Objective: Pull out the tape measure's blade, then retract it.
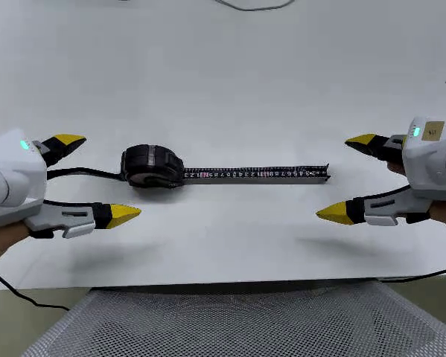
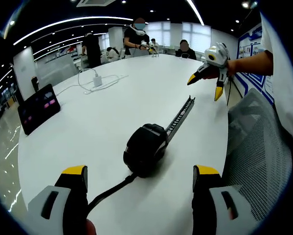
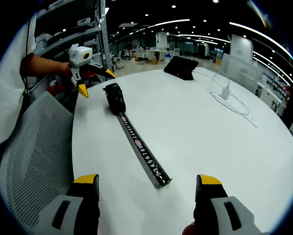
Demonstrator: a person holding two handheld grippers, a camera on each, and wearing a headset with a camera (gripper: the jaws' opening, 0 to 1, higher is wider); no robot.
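Yellow-tipped jaws of the left gripper [image 1: 109, 175] stood wide apart and held nothing; the hand held it level, low over the white table [image 1: 230, 74]. Straight ahead of these jaws, close, lay the black tape measure [image 1: 152, 165], with its cord [image 1: 81, 173] running back between them. Its blade [image 1: 256, 174] lay drawn out flat toward the right gripper [image 1: 333, 177], whose jaws were also wide apart and empty, the blade's end near them. The left gripper view showed a dark tablet [image 2: 38, 105] and a white charger [image 2: 96, 78] farther off.
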